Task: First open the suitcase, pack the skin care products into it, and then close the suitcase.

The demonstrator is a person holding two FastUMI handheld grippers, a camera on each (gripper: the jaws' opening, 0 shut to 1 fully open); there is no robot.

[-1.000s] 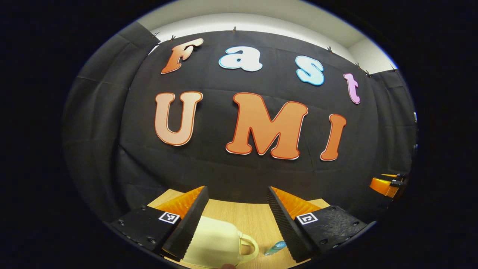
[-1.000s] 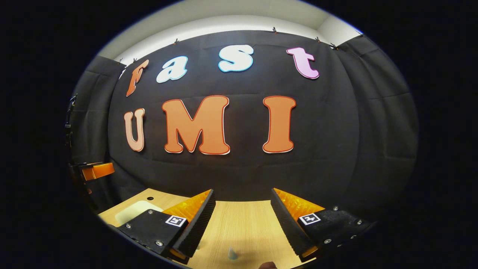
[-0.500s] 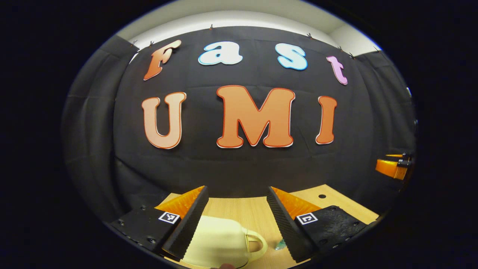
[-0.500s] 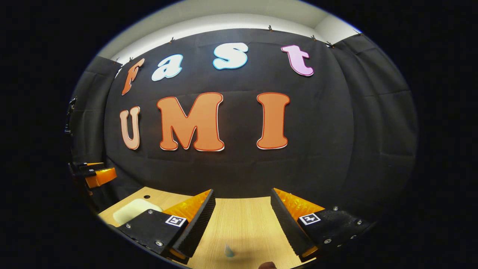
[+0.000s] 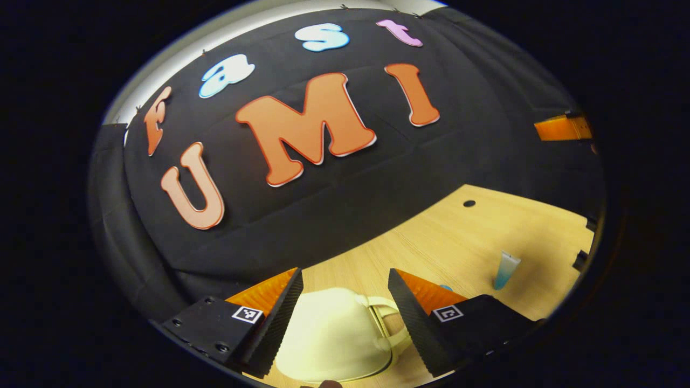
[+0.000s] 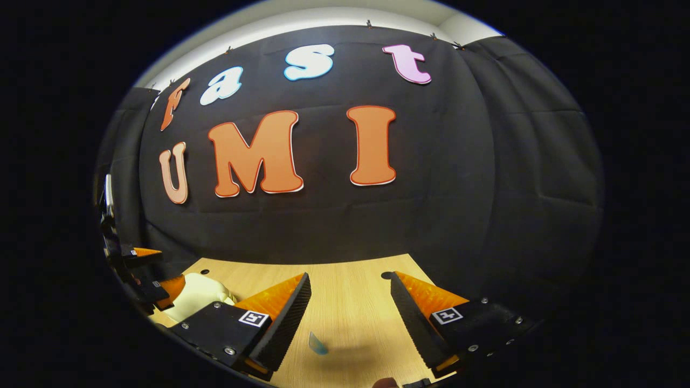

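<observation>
Both grippers wide apart, cream suitcase [image 5: 329, 339] half hidden behind left gripper [image 5: 345, 293].

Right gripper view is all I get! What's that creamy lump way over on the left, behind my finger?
Observer: The left gripper view shows it whole. It's a small cream suitcase, and it looks shut.
Operator: Is somebody grabbing it?
Observer: Not that I can tell. It sits between the open fingers of the left gripper, and its handle is on the side toward the tube.
Operator: The tiny blue tube?
Observer: Yes. The tube stands upright, blue end down, on the table, well apart from the suitcase.
</observation>
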